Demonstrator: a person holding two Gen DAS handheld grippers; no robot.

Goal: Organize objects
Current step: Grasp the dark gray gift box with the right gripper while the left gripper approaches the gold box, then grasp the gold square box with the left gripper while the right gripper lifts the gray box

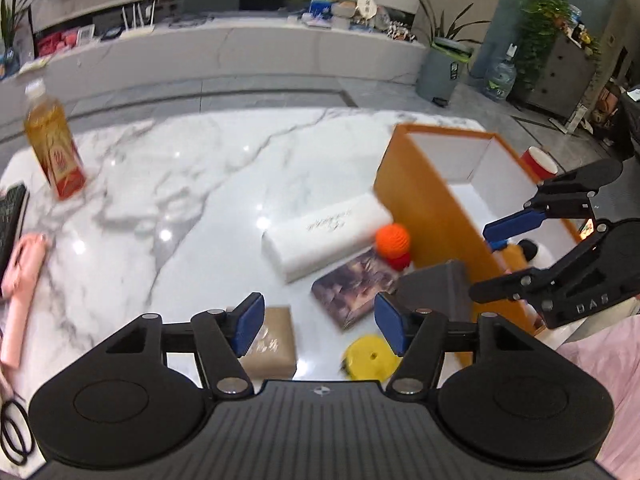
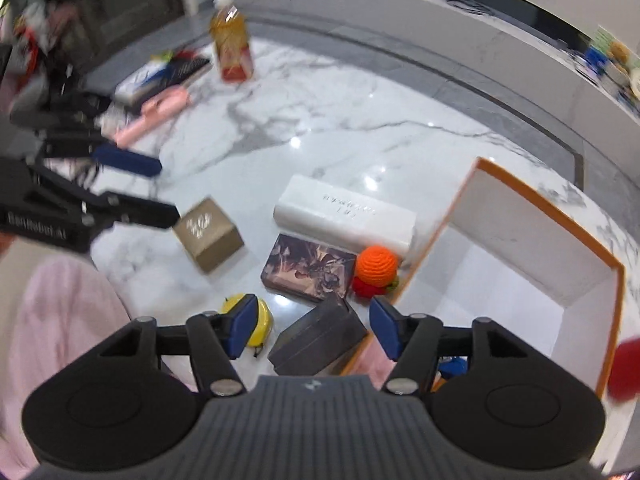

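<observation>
An orange box (image 1: 420, 200) (image 2: 540, 208) with a white inside stands open on the marble table's right. Beside it lie a long white box (image 1: 324, 232) (image 2: 344, 212), an orange knitted ball (image 1: 394, 238) (image 2: 376, 264), a picture-printed box (image 1: 352, 284) (image 2: 308, 268), a dark grey box (image 1: 436, 288) (image 2: 316, 340), a brown box (image 1: 268, 344) (image 2: 208, 236) and a yellow round thing (image 1: 370, 356) (image 2: 262, 320). My left gripper (image 1: 318, 312) (image 2: 164, 188) hangs open above the brown box, holding nothing. My right gripper (image 2: 312, 316) (image 1: 490, 260) is open and empty over the grey box, at the orange box's near wall.
A tea bottle (image 1: 54, 148) (image 2: 232, 44) stands far left, with a pink object (image 1: 20, 280) (image 2: 156, 112) and a dark keyboard near it. A red cup (image 1: 538, 160) sits behind the orange box. A black-and-white plush (image 1: 532, 252) lies inside the box. A pink sleeve shows at the near edge.
</observation>
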